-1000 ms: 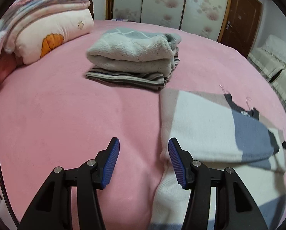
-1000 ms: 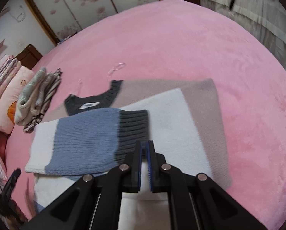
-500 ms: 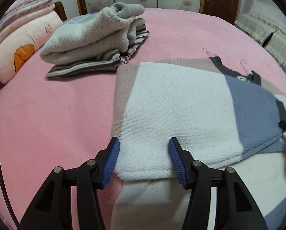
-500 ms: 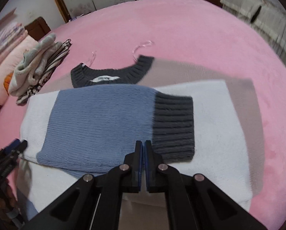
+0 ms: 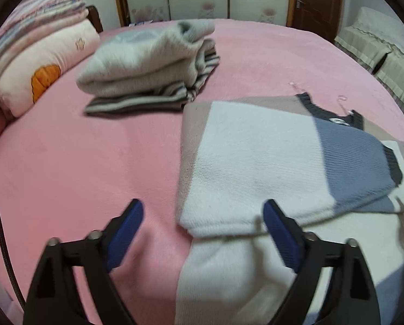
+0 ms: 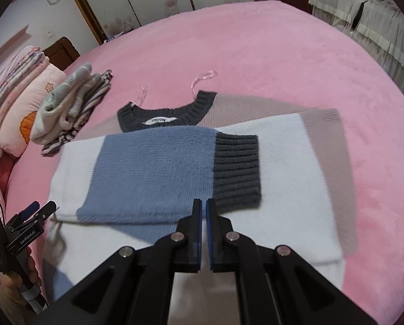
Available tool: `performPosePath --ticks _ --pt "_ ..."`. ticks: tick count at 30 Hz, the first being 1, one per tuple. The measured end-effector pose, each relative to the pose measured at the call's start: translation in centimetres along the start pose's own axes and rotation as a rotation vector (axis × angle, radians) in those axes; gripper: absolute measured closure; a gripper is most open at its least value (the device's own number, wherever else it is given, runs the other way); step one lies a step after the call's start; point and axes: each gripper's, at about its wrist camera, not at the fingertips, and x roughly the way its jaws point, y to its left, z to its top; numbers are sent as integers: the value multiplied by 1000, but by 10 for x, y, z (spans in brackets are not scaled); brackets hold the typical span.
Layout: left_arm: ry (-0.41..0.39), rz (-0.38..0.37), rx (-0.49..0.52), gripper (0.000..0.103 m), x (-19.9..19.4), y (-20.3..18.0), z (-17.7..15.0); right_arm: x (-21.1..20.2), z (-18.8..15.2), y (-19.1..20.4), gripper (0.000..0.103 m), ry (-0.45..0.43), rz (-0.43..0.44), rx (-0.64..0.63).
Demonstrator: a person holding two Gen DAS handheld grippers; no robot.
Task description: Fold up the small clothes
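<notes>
Bedspread, pink and plushy, fills both views, its far edges cut off by the fisheye rim. Spread on it lies the sweater in white, beige and blue blocks, with 1 sleeve folded across the chest so its dark ribbed cuff rests on the white panel; the hem is hidden beneath the right gripper's arms. Near the dark collar, 2 clear hanger hooks show, the rest of the hangers hidden under the knit. Beyond the sweater's left side sits a pile of folded clothes, blurred in the left wrist view, with pillows behind it. The left gripper has just been opening and now stands wide over the sweater's folded left edge, its pads clear of the knit. The right gripper is closed with nothing between its pads, hanging just over the sleeve's lower edge; whether it touches the knit is unclear.
</notes>
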Motion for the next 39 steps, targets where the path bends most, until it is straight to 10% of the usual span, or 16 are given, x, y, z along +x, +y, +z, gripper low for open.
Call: performPosePath --ticks 20,39 --pt "-162 -220 -143 1 -189 -9 -36 -195 -84 2 70 -271 -17 -43" --pt "-188 -150 32 1 -229 -22 -131 -222 -192 26 70 -352 -35 -152"
